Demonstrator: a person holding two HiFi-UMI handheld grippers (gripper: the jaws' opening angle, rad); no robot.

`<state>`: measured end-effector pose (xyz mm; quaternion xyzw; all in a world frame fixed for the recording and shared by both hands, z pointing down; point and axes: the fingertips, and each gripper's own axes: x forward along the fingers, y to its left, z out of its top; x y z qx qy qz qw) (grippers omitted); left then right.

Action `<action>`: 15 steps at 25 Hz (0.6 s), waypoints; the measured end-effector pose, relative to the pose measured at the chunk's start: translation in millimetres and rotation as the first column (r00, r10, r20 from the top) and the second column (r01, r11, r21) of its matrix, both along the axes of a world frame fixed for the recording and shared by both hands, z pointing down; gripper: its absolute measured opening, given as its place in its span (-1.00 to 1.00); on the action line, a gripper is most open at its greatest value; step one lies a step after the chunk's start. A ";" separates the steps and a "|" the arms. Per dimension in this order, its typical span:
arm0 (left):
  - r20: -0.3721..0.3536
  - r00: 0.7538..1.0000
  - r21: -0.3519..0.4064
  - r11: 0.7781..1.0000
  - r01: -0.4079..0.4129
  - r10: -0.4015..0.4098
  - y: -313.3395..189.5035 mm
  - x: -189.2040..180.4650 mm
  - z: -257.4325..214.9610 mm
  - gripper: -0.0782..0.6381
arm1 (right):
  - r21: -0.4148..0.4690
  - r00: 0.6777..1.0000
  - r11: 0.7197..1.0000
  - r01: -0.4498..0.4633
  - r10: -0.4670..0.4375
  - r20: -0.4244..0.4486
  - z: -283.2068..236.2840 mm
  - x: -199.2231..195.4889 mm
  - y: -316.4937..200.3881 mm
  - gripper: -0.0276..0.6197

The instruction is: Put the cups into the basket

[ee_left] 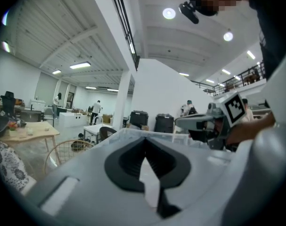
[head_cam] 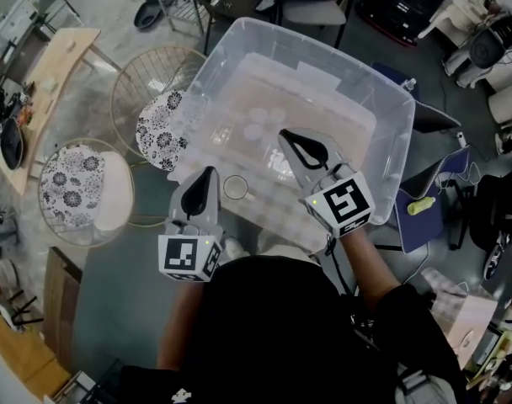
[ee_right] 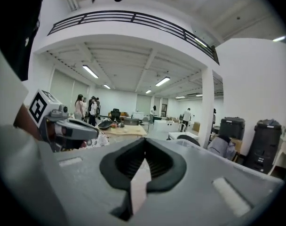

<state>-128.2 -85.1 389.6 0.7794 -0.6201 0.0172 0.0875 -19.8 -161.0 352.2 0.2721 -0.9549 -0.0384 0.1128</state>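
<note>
In the head view a large clear plastic bin (head_cam: 382, 99) stands in front of me with several clear cups (head_cam: 258, 129) lying in it. One more clear cup (head_cam: 235, 187) stands at the bin's near wall, between my two grippers; I cannot tell whether it is inside or outside. My left gripper (head_cam: 209, 173) is shut and empty, just left of that cup. My right gripper (head_cam: 285, 135) is also shut and empty, and reaches over the bin's near side. Both gripper views show jaws closed on nothing, left gripper (ee_left: 144, 142) and right gripper (ee_right: 144, 154).
Two round wire baskets with floral lining sit on the floor to the left, one beside the bin (head_cam: 159, 112) and one nearer me (head_cam: 83, 194). A wooden table (head_cam: 58, 66) stands further left. Chairs (head_cam: 311, 7) and a blue bag (head_cam: 424, 217) ring the bin.
</note>
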 end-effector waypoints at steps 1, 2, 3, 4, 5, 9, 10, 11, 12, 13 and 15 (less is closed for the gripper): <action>0.004 1.000 0.007 1.000 -0.002 0.002 1.7 0.0 -2.6 -0.77 | -0.006 1.000 1.000 0.015 -0.015 0.021 -3.3 -4.7 7.5 -0.91; 0.006 1.000 0.014 1.000 -0.005 0.004 3.5 0.0 -4.8 -0.77 | -0.014 0.999 0.999 0.030 -0.030 0.041 -6.1 -9.4 14.9 -0.91; 0.007 1.000 0.020 1.000 -0.008 0.008 5.4 -0.2 -6.5 -0.77 | -0.019 0.997 0.999 0.045 -0.044 0.060 -8.6 -13.9 22.2 -0.91; 0.007 1.000 0.026 1.000 -0.013 0.013 7.4 -0.3 -7.5 -0.77 | -0.019 0.995 0.998 0.061 -0.060 0.075 -10.4 -18.5 29.8 -0.91; 0.011 1.000 0.028 0.999 -0.017 0.017 9.6 -0.7 -7.7 -0.77 | -0.015 0.993 0.997 0.079 -0.077 0.085 -11.2 -23.2 37.6 -0.91; 0.044 0.999 0.035 0.999 -0.022 0.020 18.7 -5.7 -6.4 -0.77 | -0.028 0.988 0.990 0.139 -0.137 0.075 -1.9 -41.0 64.2 -0.91; 0.047 0.999 0.044 0.999 -0.021 0.019 21.1 -7.5 -7.3 -0.77 | -0.039 0.987 0.988 0.152 -0.150 0.064 2.8 -45.2 69.1 -0.91; 0.048 0.999 0.053 0.998 -0.016 0.013 23.6 -9.7 -8.4 -0.77 | -0.050 0.986 0.985 0.165 -0.163 0.046 8.6 -49.5 73.7 -0.91; 0.048 0.999 0.058 0.998 -0.008 0.006 26.1 -12.1 -8.8 -0.77 | -0.062 0.984 0.982 0.177 -0.175 0.025 15.9 -53.8 77.7 -0.91; 0.048 0.999 0.059 0.998 0.000 -0.003 28.4 -14.7 -8.6 -0.77 | -0.074 0.982 0.979 0.188 -0.188 0.004 24.5 -57.9 81.1 -0.91; 0.049 0.999 0.060 0.998 0.018 -0.021 32.3 -20.0 -8.4 -0.77 | -0.094 0.976 0.973 0.212 -0.216 -0.031 44.3 -65.7 86.0 -0.91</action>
